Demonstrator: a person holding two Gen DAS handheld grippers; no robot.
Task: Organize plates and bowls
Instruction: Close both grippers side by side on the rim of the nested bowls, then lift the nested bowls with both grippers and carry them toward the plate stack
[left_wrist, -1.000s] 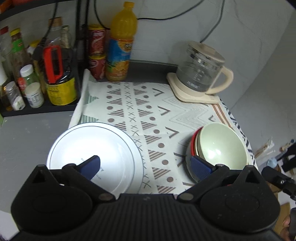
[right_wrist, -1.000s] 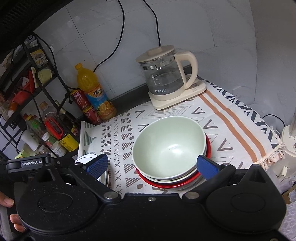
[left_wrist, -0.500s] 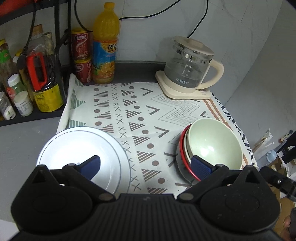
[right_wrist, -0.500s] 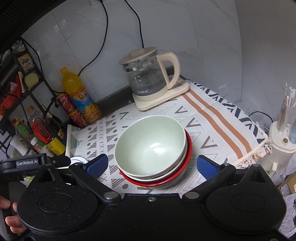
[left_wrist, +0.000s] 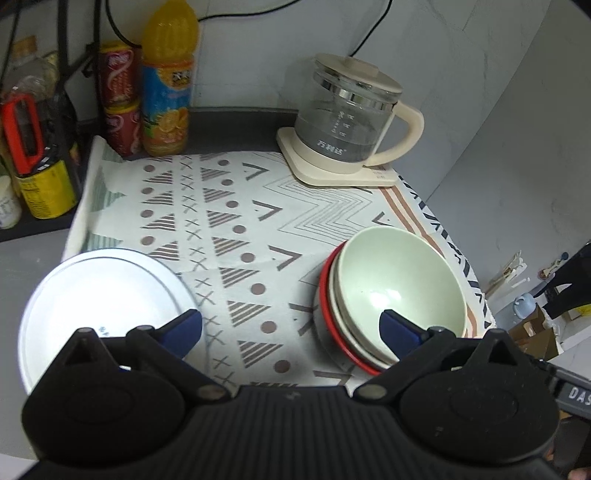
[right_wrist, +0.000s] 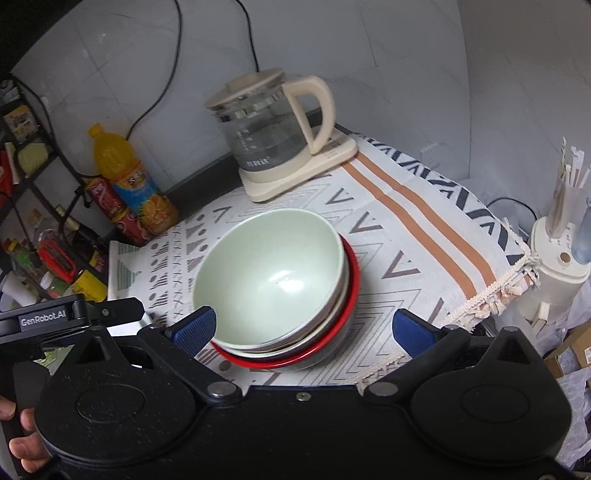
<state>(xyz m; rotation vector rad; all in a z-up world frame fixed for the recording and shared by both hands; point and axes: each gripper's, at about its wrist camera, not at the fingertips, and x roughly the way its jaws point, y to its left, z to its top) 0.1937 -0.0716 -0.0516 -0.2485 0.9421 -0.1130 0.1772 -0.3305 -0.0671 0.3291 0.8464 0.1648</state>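
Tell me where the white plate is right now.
In the left wrist view the white plate lies at the lower left, on the near left edge of the patterned cloth, across from the stack of bowls and just ahead of the left gripper.

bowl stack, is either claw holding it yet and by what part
No. Both claws are open and empty: the right claw straddles the bowl stack without visible contact, and the left claw hangs above the cloth.

a: what's the surface?
b: a dark counter (left_wrist: 236, 122) under a patterned cloth (left_wrist: 236, 229).
a: and on it?
b: white plates (left_wrist: 99, 306) lower left, stacked bowls (left_wrist: 391, 299) lower right, a glass kettle (left_wrist: 351, 125) on its base upper right, a juice bottle (left_wrist: 166, 85) and red cans (left_wrist: 120, 99) upper left.
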